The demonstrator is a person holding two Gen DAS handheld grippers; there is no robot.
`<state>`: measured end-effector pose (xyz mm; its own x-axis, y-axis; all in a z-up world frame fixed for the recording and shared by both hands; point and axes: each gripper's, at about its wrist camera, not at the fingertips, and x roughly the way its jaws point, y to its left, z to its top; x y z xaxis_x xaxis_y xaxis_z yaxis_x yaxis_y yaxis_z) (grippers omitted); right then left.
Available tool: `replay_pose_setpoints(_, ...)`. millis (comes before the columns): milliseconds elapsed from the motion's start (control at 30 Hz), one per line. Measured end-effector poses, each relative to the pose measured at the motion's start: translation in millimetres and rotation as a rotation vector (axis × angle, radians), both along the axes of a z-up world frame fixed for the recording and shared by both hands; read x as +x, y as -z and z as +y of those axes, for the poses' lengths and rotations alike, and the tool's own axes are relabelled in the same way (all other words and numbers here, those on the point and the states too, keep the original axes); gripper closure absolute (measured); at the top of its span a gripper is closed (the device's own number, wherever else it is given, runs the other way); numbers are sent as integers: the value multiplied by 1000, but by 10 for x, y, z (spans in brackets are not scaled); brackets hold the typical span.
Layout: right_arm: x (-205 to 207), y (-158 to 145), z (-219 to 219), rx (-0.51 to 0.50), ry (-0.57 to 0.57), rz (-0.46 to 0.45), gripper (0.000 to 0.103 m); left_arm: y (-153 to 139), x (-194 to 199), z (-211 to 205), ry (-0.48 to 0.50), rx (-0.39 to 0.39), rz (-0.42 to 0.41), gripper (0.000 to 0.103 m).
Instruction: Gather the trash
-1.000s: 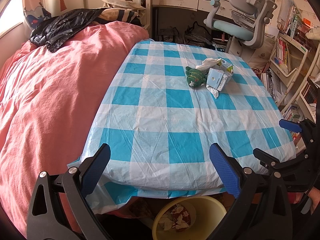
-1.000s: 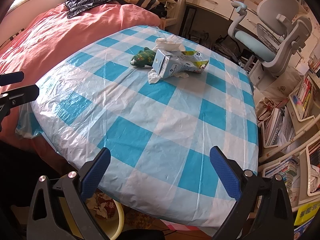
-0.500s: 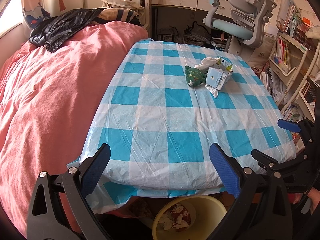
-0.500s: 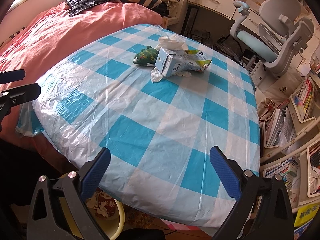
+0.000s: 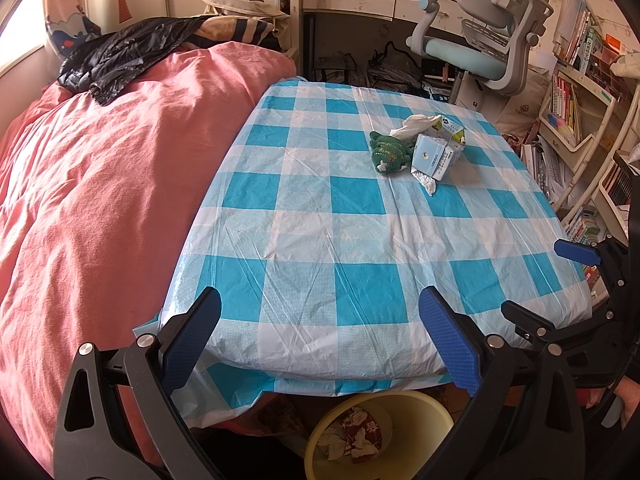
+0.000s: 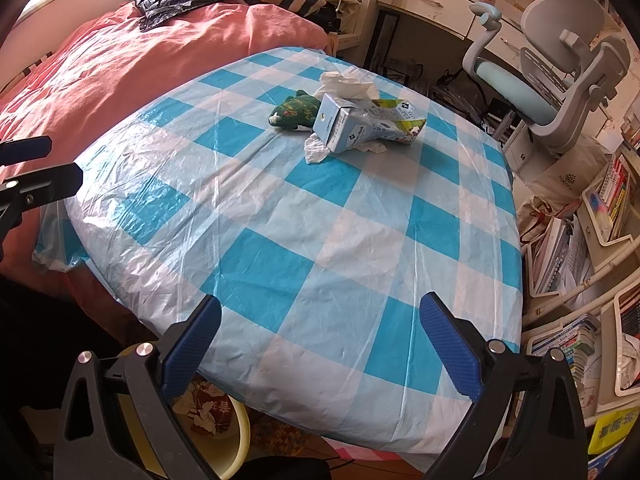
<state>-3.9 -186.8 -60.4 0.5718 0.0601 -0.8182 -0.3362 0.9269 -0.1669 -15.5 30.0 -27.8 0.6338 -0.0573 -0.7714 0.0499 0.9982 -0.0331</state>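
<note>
Both grippers, left (image 5: 320, 334) and right (image 6: 320, 334), gape empty at the worktop (image 6: 280, 264) near edge; right should take the carton (image 6: 360, 126) across its narrow sides toward the far edge, skipping the green toy (image 6: 294, 112).

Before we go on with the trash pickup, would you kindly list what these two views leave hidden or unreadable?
- Yellow bin: left wrist view, far side under the checked tablecloth, base cut off by the frame edge; right wrist view, mostly behind the right gripper.
- Crumpled tissues: both views, partly behind the milk carton.
- Carton print: too small to read.
- Green plush toy: its far side is hidden.
</note>
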Motion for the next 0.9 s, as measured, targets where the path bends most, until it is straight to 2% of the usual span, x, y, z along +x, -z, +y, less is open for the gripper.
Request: replay_pose_setpoints(900, 3, -9, -12, 7, 2, -1, 8, 17, -11, -14, -3, 2, 0, 7)
